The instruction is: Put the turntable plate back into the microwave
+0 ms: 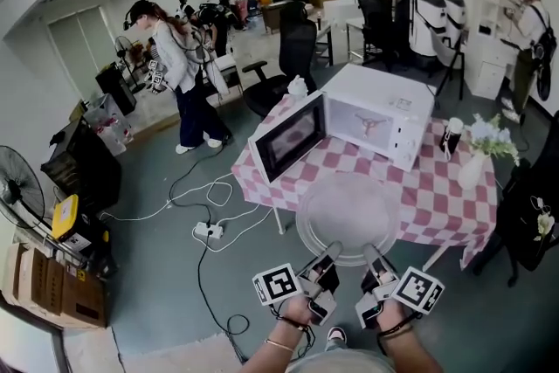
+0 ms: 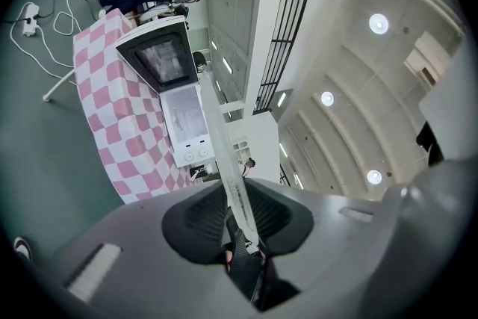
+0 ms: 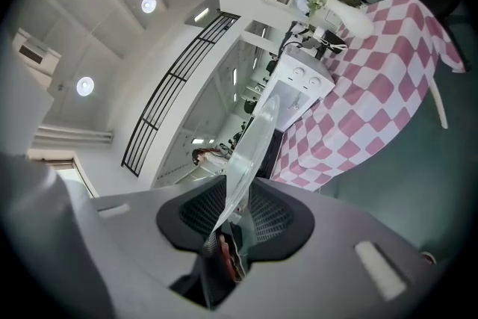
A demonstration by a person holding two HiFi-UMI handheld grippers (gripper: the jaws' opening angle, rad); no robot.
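Both claws hold the glass plate (image 1: 349,214) by its near rim, side by side. The left claw (image 1: 328,256) pinches the rim left of middle, and the right claw (image 1: 373,256) pinches it right of middle. In each gripper view the plate runs edge-on between the ribbed pads, which press on it from both sides.

The plate lies flat in the air, clear of the microwave (image 1: 384,113). In the head view it covers the near edge of the counter (image 1: 441,196), which wears a pink-and-white checked cloth. The white microwave sits on the far part of the counter with its door (image 1: 288,137) swung wide open to the left and its cavity facing the plate. The cavity floor shows a small hub.

A white vase (image 1: 472,170) of pale flowers stands on the counter to the right of the microwave, with a small bottle (image 1: 452,137) just beside it.

On the floor left of the counter lies a power strip (image 1: 208,231) with white cables looping off it. A person (image 1: 179,70) stands well beyond it, and office chairs stand behind the counter.
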